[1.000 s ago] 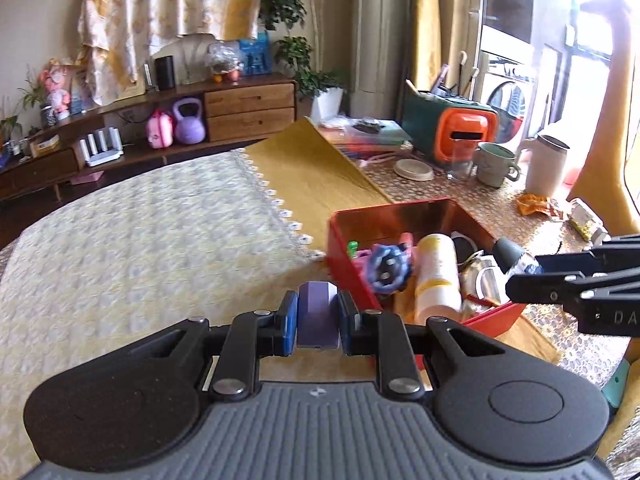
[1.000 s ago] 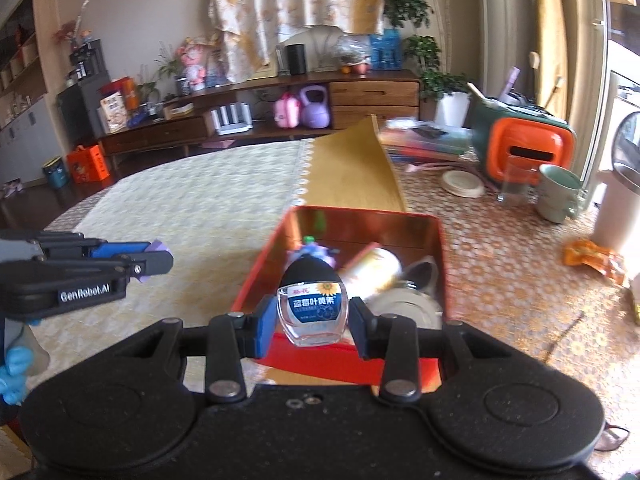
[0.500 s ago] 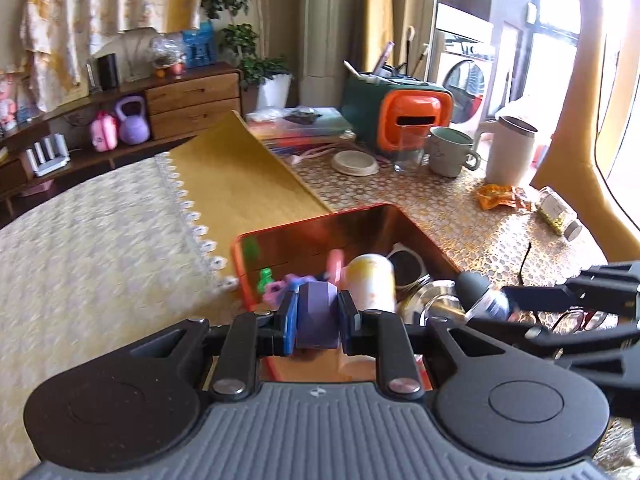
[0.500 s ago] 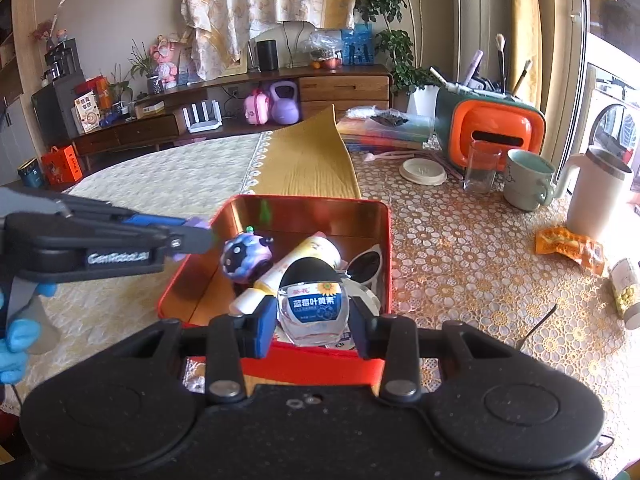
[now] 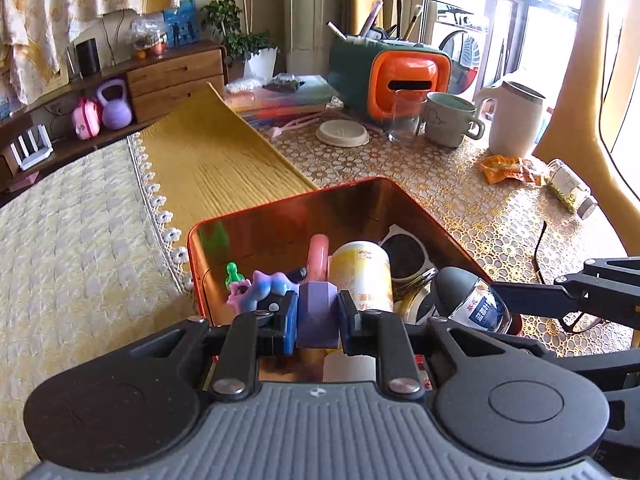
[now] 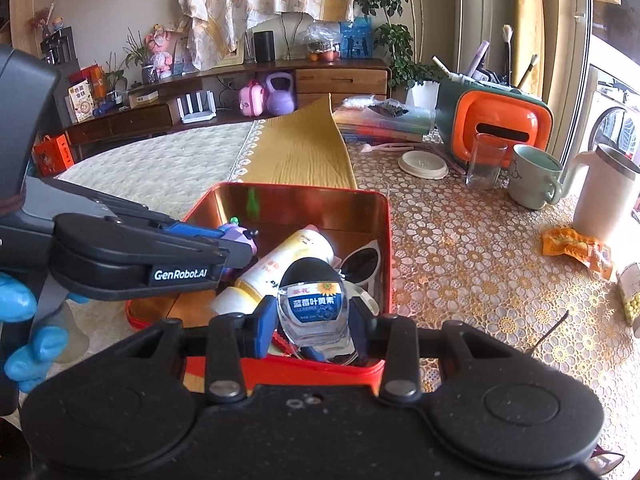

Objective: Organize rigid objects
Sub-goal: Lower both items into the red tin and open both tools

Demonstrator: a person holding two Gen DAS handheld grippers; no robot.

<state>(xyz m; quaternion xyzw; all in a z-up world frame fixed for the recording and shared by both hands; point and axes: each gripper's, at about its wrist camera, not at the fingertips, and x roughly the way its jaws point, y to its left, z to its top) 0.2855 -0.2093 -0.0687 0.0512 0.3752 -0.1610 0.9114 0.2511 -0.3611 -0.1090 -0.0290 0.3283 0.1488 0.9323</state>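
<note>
We are seeing a white jug [image 6: 604,196] standing beside a pale green mug [image 6: 534,176], an orange-fronted organizer [image 6: 496,124] holding brushes, and a purple kettlebell [image 6: 280,94] sitting under the sideboard.

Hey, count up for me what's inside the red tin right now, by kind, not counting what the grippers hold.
In the red tin:
Yellow-and-white bottle: 1
Sunglasses: 1
Pink ring-shaped piece: 1
Green pawn-shaped piece: 1
Pink-and-blue toy: 1
Total: 5 that I can make out; more may lie hidden under the grippers.
</note>
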